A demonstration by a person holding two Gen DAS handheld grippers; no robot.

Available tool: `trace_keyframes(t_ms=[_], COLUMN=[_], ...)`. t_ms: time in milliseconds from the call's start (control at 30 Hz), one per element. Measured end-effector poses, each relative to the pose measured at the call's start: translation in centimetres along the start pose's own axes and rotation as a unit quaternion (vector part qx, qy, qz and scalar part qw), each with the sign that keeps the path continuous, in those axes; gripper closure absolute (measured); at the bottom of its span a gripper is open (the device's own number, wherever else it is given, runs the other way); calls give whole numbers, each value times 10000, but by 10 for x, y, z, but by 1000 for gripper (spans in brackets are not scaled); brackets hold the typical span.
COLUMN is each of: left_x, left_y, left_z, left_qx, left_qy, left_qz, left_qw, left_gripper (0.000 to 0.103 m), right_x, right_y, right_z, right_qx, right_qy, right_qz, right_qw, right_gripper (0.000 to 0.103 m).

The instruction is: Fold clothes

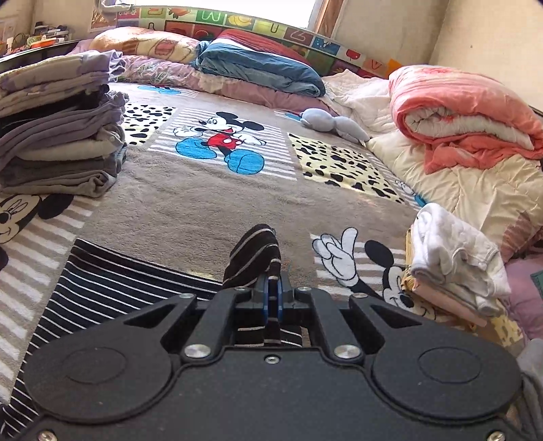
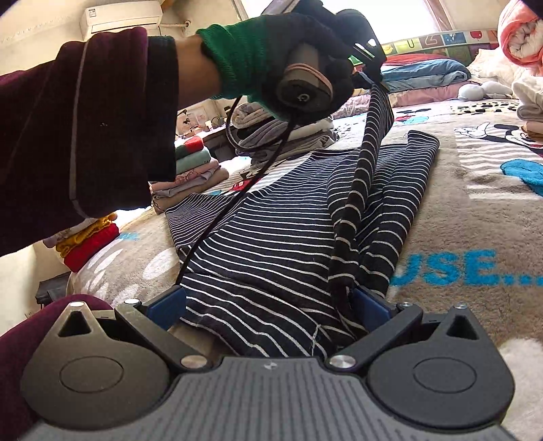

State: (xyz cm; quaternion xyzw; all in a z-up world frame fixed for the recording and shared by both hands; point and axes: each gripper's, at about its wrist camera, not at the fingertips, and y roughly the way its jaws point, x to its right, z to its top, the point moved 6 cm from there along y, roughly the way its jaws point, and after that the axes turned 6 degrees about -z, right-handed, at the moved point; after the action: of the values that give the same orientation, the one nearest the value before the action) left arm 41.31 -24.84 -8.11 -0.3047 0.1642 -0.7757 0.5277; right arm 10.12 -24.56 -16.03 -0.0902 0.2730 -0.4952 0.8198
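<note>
Bedroom, bright with daylight.
Cream walls (image 1: 390,30) all round, window (image 1: 237,6) glaring white behind a colourful alphabet-print headboard panel (image 1: 217,20). Filling the view, a bed under a brown cartoon-mouse blanket (image 1: 203,203), pink rolled quilt (image 1: 465,115) against the right-hand wall, blue folded duvet (image 1: 261,68) near the head. High up over there, an air conditioner (image 2: 122,17); cluttered dark side table (image 1: 30,44) off left.

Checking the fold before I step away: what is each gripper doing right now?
Left gripper: shut on a lifted part of the striped garment.
Right gripper: open, jaws wide with the garment lying between them.
</note>
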Motion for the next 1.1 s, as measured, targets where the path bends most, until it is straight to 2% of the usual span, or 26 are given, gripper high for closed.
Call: trace_keyframes(t_ms=[167,333,367,400,433,567,800,867,933,1033,1100], left_x=[12,26,30,31,32,28,18,15,4,-22,-33], left_y=[19,36,41,41,42,26,27,34,42,51,57], left_z=[-12,-24,-28,-30,-31,-24,-21,-22,-22,-19,-21], left_qx=[-88,-264,-395,-430,-466,-234,-286,-412,-484,-597,-701], left_qy=[385,1009,1140,1203,1266,1364,1862,1871,1672,985,666], left_qz=[253,400,265,212,159,-29,218,177,271,208,97], left_qw=[9989,9937,9923,9916,9907,9904,9819,9813,9844,9931,9953], left_gripper=[101,101,92,76,73,74,74,73,73,73,74], right_x=[0,0,0,0,0,1,2,3,2,2,6], right_y=[2,1,1,1,1,0,-3,-4,-4,-3,-1], right_z=[0,0,0,-1,-1,0,2,3,4,3,3], right_qx=[-11,-13,-13,-13,-13,-18,28,40,38,30,31], right_qy=[34,66,69,70,71,90,330,384,365,335,344], right_qz=[29,75,82,86,91,115,211,220,206,191,199], right_qw=[10000,9999,9999,9999,9999,9999,9992,9990,9991,9993,9992], right_gripper=[0,0,0,0,0,0,0,0,0,0,0])
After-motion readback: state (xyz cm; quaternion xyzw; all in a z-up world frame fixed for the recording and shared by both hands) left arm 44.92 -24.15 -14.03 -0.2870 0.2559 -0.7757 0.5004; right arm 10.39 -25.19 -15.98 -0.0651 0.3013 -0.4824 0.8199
